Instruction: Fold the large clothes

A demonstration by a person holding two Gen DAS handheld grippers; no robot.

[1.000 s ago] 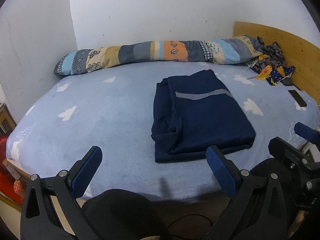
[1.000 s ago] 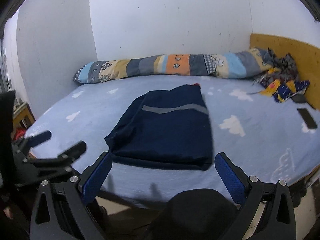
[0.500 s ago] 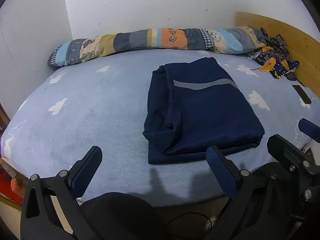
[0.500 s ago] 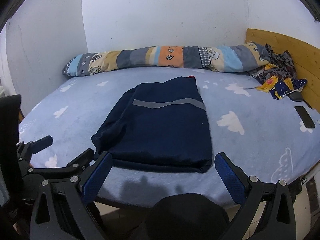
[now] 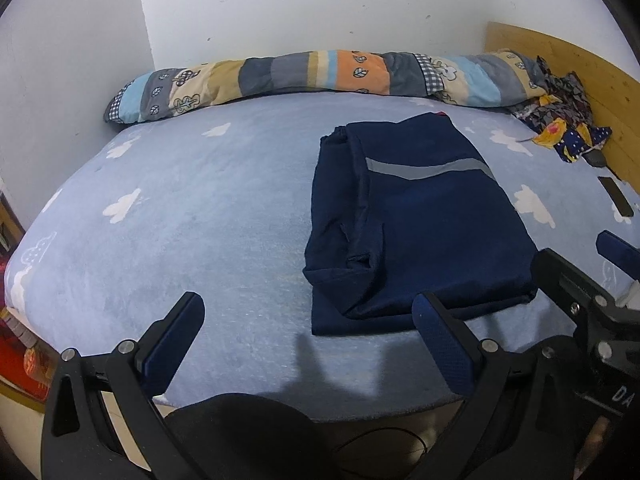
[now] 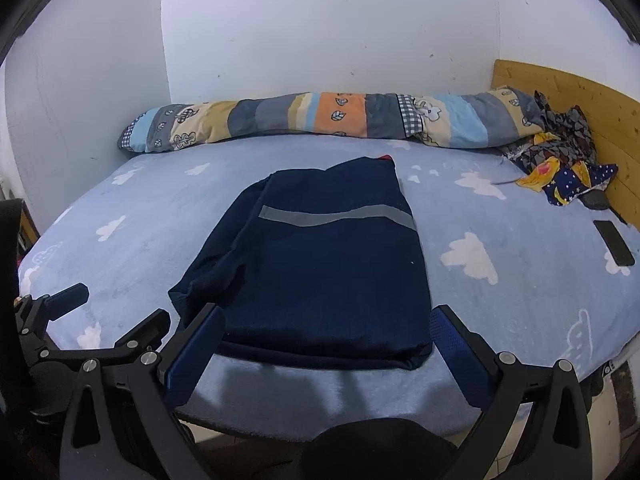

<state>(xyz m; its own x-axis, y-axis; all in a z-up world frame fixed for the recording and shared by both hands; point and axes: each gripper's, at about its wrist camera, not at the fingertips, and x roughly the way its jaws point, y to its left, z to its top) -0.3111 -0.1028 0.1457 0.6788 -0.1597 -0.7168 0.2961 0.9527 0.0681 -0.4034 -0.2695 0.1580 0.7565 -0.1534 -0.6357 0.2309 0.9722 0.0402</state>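
A navy garment with a grey stripe (image 5: 416, 224) lies folded in a rectangle on the blue cloud-print bed (image 5: 180, 216). It also shows in the right wrist view (image 6: 320, 264), near the bed's front edge. My left gripper (image 5: 308, 340) is open and empty, over the front edge, just left of the garment's near corner. My right gripper (image 6: 328, 348) is open and empty, its jaws spread on either side of the garment's near edge. Each gripper shows at the edge of the other's view.
A long patchwork bolster (image 5: 320, 76) lies along the back wall. Crumpled patterned clothes (image 6: 560, 164) sit at the wooden headboard (image 6: 580, 96) on the right. A dark phone (image 6: 614, 242) lies near the right edge. Walls stand behind and to the left.
Both grippers have moved forward toward the bed and the garment, which now looks larger and closer. The garment has not moved. Both stay open.
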